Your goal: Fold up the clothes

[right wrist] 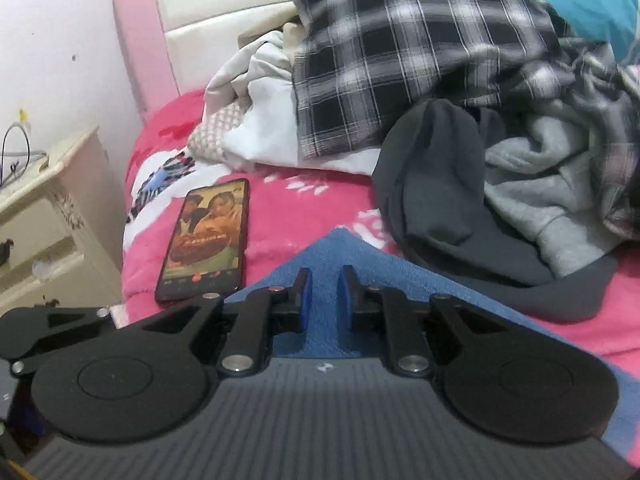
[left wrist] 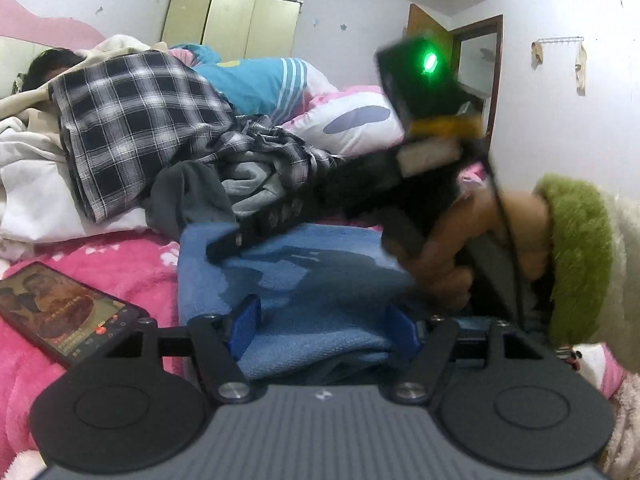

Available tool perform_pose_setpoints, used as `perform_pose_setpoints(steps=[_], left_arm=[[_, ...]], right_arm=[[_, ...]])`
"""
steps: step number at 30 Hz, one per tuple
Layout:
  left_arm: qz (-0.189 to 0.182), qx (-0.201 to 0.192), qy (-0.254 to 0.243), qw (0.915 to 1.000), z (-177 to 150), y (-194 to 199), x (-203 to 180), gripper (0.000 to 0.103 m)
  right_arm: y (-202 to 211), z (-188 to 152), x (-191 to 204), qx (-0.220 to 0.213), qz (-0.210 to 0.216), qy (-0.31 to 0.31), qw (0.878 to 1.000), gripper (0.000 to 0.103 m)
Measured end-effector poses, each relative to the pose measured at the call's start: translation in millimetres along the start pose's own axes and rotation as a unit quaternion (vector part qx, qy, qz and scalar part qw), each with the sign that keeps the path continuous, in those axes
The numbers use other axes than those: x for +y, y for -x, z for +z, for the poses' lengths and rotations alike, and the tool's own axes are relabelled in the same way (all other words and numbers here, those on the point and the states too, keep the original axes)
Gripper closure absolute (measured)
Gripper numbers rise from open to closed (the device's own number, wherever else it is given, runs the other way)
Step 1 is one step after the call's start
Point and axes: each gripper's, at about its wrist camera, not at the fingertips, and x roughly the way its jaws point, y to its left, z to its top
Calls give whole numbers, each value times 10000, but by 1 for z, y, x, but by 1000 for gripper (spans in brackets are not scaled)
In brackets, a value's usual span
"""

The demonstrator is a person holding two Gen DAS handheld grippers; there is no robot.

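Left wrist view: blue garment [left wrist: 320,280] lies centre-lower frame on the pink bedspread [left wrist: 120,264], looks like a squared, layered block. Left gripper [left wrist: 322,328] sits low over its near edge, 2 blue pads spread wide with cloth between them, not pinching. Right gripper [left wrist: 224,246] comes in from the right, held by a hand [left wrist: 444,256] in a green-cuffed sleeve; tip rests on the garment's upper-left corner, finger state unclear here from blur. Unfolded pile upper left: plaid shirt [left wrist: 132,120], grey clothes [left wrist: 240,184]. Phone [left wrist: 64,312] lower left. Right wrist view: right gripper [right wrist: 325,296] centre-bottom, pads narrowed with a small gap, blue garment's pointed corner [right wrist: 340,240] just past the tips, no clear pinch. Phone left-centre, plaid shirt top, dark grey garment [right wrist: 440,208] right. Judged step: mid-fold or flattening of the blue piece; it fits either another fold to come or a final press. Next move needs aligned edges.
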Motion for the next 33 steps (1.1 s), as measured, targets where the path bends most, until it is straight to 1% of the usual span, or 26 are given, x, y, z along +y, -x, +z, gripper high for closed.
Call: perform_pose_setpoints(steps=[3,4,6,7,9,12,13,15,17,23,24,26,30,31,33], left_arm=[[-8,-27,-1,10000,-1,0,0,33],[-8,-31,2,10000,-1,0,0,33],[22,9,2,10000,-1,-2,1,33],[36,27,3,10000,-1,-2,1,33],[33,-2,7,10000,0,-2,1,33],[2,-17,53,10000,-1,0,2,33],[7,-15,30,10000,-1,0,2,33],[16,-14,14,10000,-2,1,1,33],[33,-4,-1,10000,-2,0,1,33],[62,46,-13,10000,1,0,-1,33],[71,67,-5,10000,2,0,-1,33],[89,108,10,9999,3,-1,-2,33],[125,190,40,9997,6,-2,-3,32],[135,211,48,9997,6,-2,-3,32],[153,252,61,9995,8,-3,-3,32]], right_arm=[[10,16,2,-305,137,13,9994,88],[6,19,2,-313,83,25,9995,89],[-21,12,-1,71,-271,53,9996,91],[-33,5,-3,114,-328,41,9994,91],[-38,4,-8,33,-291,-62,9996,91],[-22,7,-7,-158,-487,-103,9986,90],[-11,7,-8,-289,-644,-157,9974,87],[16,7,-12,-596,-1017,-300,9926,87],[47,2,-22,-887,-1361,-592,9849,86],[63,-27,-53,-824,-1725,-1320,9726,86],[65,-32,-58,-806,-1780,-1439,9701,89],[69,-42,-68,-770,-1888,-1676,9645,90],[77,-62,-88,-696,-2101,-2146,9513,87],[85,-61,-87,-769,-2151,-2169,9491,87],[111,-59,-77,-1008,-2063,-2174,9487,87]])
